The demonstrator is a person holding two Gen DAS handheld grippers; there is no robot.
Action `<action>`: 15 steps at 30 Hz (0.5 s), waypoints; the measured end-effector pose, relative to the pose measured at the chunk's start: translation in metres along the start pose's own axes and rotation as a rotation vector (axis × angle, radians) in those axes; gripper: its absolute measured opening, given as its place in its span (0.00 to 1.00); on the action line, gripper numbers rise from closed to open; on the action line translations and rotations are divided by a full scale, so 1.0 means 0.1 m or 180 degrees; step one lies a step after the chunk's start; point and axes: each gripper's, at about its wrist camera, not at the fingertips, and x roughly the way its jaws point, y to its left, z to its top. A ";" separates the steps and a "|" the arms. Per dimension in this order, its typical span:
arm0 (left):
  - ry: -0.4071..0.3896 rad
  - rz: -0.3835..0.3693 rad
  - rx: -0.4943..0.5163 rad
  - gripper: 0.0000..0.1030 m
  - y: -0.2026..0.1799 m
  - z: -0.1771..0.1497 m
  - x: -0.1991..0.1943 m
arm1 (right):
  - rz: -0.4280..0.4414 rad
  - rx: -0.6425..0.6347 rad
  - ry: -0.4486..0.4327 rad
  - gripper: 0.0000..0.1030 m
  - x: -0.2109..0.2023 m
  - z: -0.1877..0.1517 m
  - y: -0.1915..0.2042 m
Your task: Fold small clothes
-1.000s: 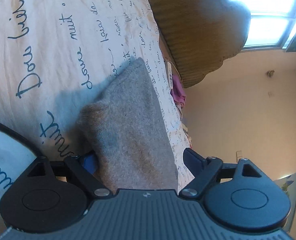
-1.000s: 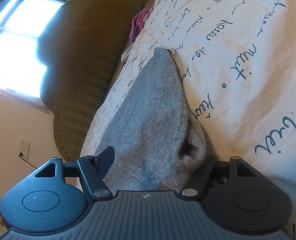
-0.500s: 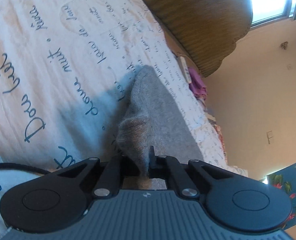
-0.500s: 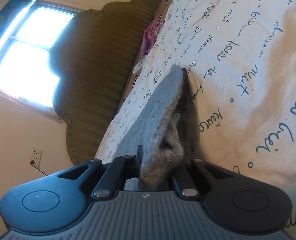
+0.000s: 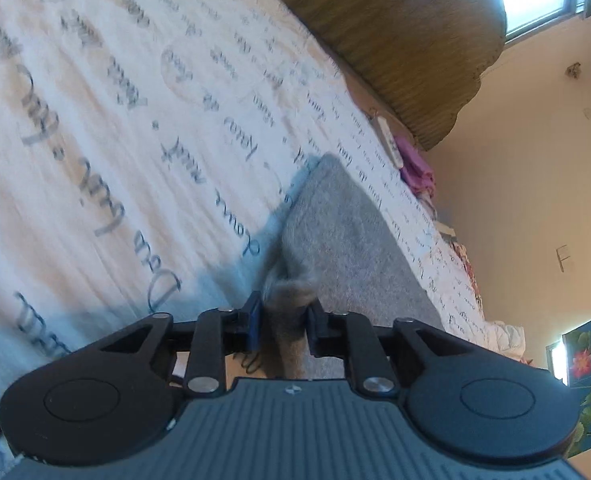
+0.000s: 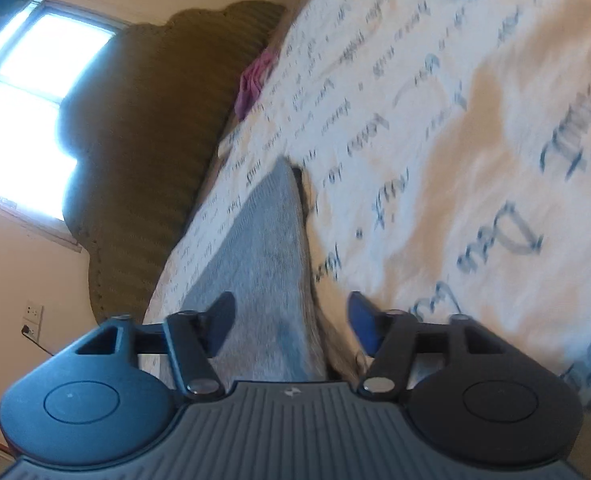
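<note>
A small grey knitted garment (image 5: 347, 232) lies on a white bedspread (image 5: 107, 128) printed with blue handwriting. A bunched fold of its near edge sits between the fingers of my left gripper (image 5: 285, 309), which is shut on it. In the right wrist view the same grey garment (image 6: 271, 248) runs away from the camera as a long narrow strip. My right gripper (image 6: 290, 308) is open, its blue-padded fingers standing wide on either side of the cloth without pressing it. The near end of the garment is hidden under both gripper bodies.
A brown ribbed headboard (image 6: 147, 152) rises at the far end of the bed below a bright window (image 6: 27, 80). A pink cloth (image 5: 415, 168) and a white remote (image 5: 387, 136) lie near it. The bed edge drops off beside the garment toward a beige wall (image 5: 535, 200).
Both grippers stood open around the garment a second ago, then shut on its edge. Now the right gripper has opened and let go, while the left keeps its hold; both views have shifted.
</note>
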 end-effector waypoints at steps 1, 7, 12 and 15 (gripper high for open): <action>-0.0134 0.0024 0.0115 0.54 -0.05 0.07 -0.05 | 0.0031 -0.0053 -0.0136 0.78 -0.04 0.10 0.03; -0.0174 0.0208 0.0717 0.69 -0.48 0.35 0.53 | -0.0105 -0.0300 0.0040 0.78 0.50 0.58 0.24; 0.0086 0.0328 0.1221 0.68 -0.72 0.26 1.07 | -0.0480 -0.0915 0.0517 0.78 1.16 0.52 0.47; 0.0249 0.0460 0.1501 0.64 -0.78 0.17 1.28 | -0.0664 -0.1477 0.0585 0.38 1.33 0.35 0.65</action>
